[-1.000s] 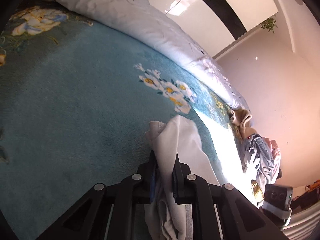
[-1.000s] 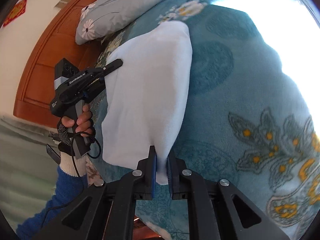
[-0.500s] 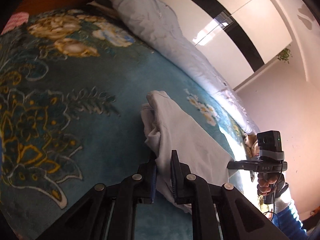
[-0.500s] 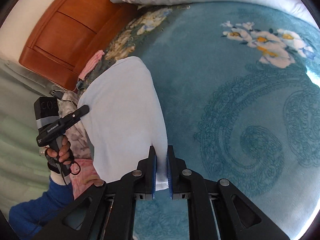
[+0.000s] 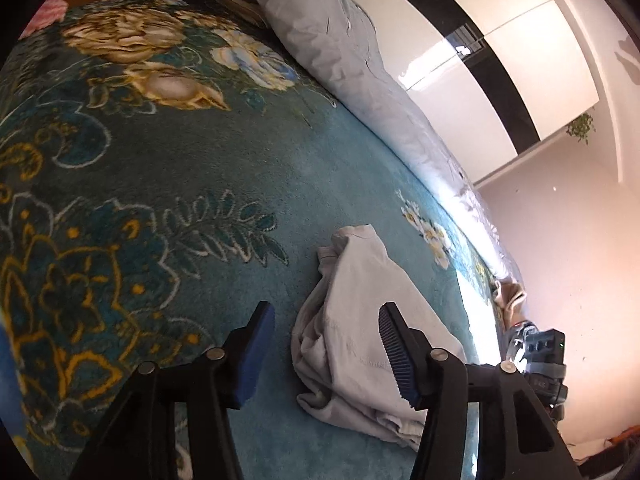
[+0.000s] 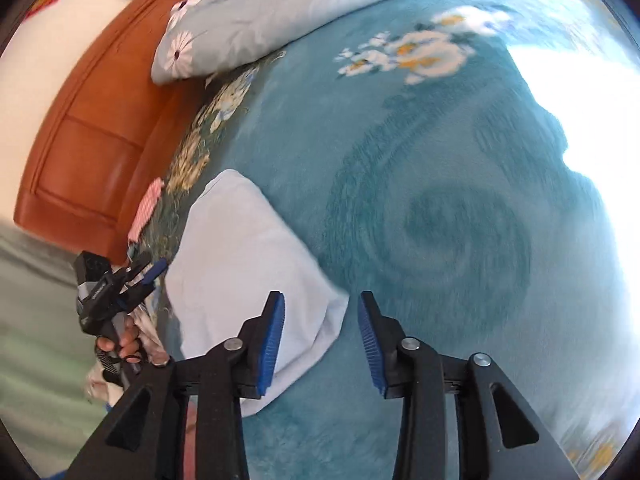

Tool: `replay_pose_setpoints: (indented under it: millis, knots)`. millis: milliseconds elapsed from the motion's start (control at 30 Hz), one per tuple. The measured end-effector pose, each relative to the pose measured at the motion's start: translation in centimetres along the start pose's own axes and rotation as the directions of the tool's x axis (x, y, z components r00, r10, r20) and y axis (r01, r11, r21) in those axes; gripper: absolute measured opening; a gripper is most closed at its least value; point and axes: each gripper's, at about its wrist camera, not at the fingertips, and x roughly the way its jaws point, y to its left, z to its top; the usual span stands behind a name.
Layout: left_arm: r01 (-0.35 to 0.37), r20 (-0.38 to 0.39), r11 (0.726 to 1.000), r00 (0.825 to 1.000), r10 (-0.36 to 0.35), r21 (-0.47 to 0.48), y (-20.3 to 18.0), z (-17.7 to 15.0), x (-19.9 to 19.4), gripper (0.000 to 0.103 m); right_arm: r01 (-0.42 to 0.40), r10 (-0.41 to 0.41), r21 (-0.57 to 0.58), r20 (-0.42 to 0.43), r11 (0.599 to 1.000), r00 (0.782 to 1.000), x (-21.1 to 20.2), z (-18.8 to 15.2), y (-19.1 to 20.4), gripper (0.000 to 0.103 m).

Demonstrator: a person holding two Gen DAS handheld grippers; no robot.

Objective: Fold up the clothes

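A folded white garment [image 5: 360,292] lies flat on the teal flowered blanket [image 5: 200,160]. My left gripper [image 5: 324,340] hovers over its near end with the jaws opening; the cloth lies between the blue pads [image 5: 256,344] and neither presses on it. In the right wrist view the same garment [image 6: 248,264] stretches away to the left. My right gripper [image 6: 320,336] is opening too, with only a corner of the cloth in the gap, untouched. A hand holds the left gripper [image 6: 150,266] at the garment's far edge.
A pale grey daisy-print duvet [image 6: 256,12] lies along the far side of the bed, against a wooden headboard [image 6: 88,140]. A pink chequered cloth [image 6: 146,208] sits at the blanket's edge. Crumpled clothes [image 5: 512,300] are heaped at the bed's far end. White wardrobe doors [image 5: 480,80] stand behind.
Both grippers were shut on the garment's ends and have opened and let it go. The garment has come down to rest on the blanket.
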Motion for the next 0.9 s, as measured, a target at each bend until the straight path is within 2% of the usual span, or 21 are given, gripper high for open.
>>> replay_pose_setpoints:
  millis: [100, 200, 267, 333, 433, 533, 600, 633, 667, 767, 900]
  knots:
    - [-0.008, -0.109, 0.999, 0.994, 0.013, 0.05, -0.9, 1.2, 3.0, 0.059, 0.013, -0.016, 0.082, 0.036, 0.997, 0.999, -0.1, -2.8, 0.8, 0.041]
    - [-0.031, -0.209, 0.994, 0.977, 0.052, 0.101, -1.8, 1.6, 5.9, 0.06, 0.025, -0.038, 0.155, 0.081, 0.988, 0.996, 0.4, -5.0, 1.5, 0.045]
    - [-0.029, -0.205, 0.992, 0.977, 0.054, 0.126, -2.6, 1.5, 6.2, 0.06, 0.014, -0.04, 0.231, 0.11, 0.973, 0.993, 1.7, -5.8, 1.3, 0.045]
    - [0.015, -0.219, 0.995, 0.976, 0.008, 0.101, -2.8, 1.2, 6.3, 0.06, -0.006, -0.044, 0.293, 0.164, 0.956, 0.985, 2.2, -6.4, 1.2, 0.048]
    - [0.002, -0.201, 0.992, 0.979, 0.024, 0.129, -3.2, 0.4, 6.5, 0.058, -0.07, -0.005, 0.333, 0.219, 0.94, 0.976, 3.0, -6.7, 1.4, 0.048]
    - [0.027, -0.169, 0.995, 0.986, -0.011, 0.092, -2.6, 0.0, 6.1, 0.057, -0.083, -0.006, 0.336, 0.257, 0.938, 0.966, 3.4, -7.4, 1.6, 0.045]
    - [0.013, -0.145, 0.999, 0.989, -0.006, 0.049, -1.9, -0.3, 5.7, 0.044, -0.123, 0.028, 0.353, 0.263, 0.927, 0.964, 3.7, -7.7, 1.2, 0.017]
    - [-0.003, -0.135, 0.999, 0.991, 0.007, 0.032, -1.6, -0.5, 5.5, 0.026, -0.144, 0.048, 0.368, 0.259, 0.919, 0.965, 3.9, -7.7, 1.0, 0.012]
    - [-0.01, -0.125, 1.0, 0.992, 0.011, 0.012, -1.2, -0.7, 5.3, 0.016, -0.15, 0.059, 0.349, 0.258, 0.925, 0.964, 3.7, -7.3, 1.2, 0.009]
    - [0.053, -0.081, 0.997, 0.995, -0.058, -0.056, -0.4, -1.1, 4.2, 0.011, -0.168, 0.094, 0.292, 0.252, 0.941, 0.963, 3.3, -6.2, 1.9, 0.006]
    - [0.087, -0.003, 0.996, 0.996, -0.087, -0.018, -1.9, -2.7, 0.8, 0.011, -0.179, 0.142, 0.143, 0.239, 0.973, 0.961, 1.1, -3.8, 4.2, 0.006]
